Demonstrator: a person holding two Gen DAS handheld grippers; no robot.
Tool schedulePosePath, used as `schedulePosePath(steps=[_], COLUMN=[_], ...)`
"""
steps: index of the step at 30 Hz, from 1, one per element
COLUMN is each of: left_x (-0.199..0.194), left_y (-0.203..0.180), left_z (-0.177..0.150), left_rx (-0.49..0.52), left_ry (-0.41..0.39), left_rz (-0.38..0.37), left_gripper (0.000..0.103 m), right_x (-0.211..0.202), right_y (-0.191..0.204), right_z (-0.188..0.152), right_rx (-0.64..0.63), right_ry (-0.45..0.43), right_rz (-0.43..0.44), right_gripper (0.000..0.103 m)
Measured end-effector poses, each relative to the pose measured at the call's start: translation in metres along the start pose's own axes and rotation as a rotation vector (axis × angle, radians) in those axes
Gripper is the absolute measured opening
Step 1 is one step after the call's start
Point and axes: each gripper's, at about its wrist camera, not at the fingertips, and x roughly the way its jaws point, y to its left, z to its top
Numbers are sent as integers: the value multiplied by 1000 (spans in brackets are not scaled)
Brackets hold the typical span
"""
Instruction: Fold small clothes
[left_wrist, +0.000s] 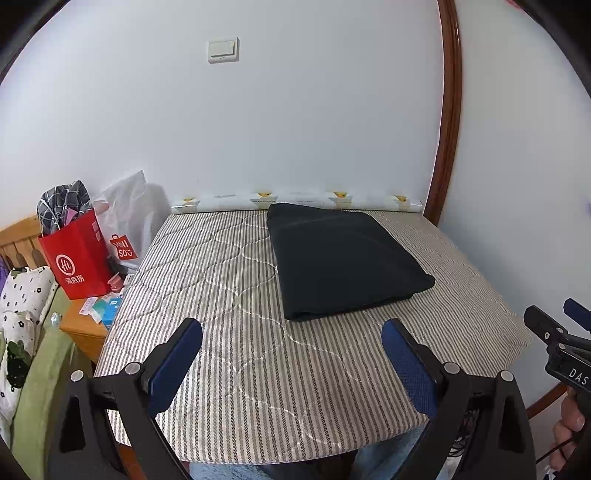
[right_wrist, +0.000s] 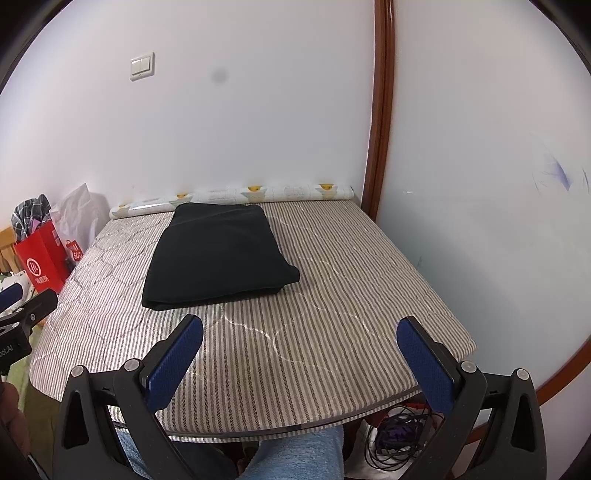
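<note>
A black garment lies folded into a neat rectangle on the striped table cover, toward the back. It also shows in the right wrist view, left of middle. My left gripper is open and empty, held above the table's front edge, short of the garment. My right gripper is open and empty too, near the front edge and to the right of the garment. The right gripper also shows at the right edge of the left wrist view.
A patterned paper roll lies along the back wall. A red paper bag and white plastic bags stand on a wooden nightstand at left. A brown-framed wall panel borders the table's right side. Cables lie under the table.
</note>
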Motion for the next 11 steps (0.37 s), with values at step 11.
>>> schedulePosePath(steps=[11], left_x=[10], left_y=[-1], left_z=[8], left_rx=[-3], left_ry=[14], left_rz=[-7], left_gripper=[98], right_x=[8], right_y=[-2], right_z=[8], right_rx=[-4], right_ry=[9], right_rz=[0], right_gripper=[103])
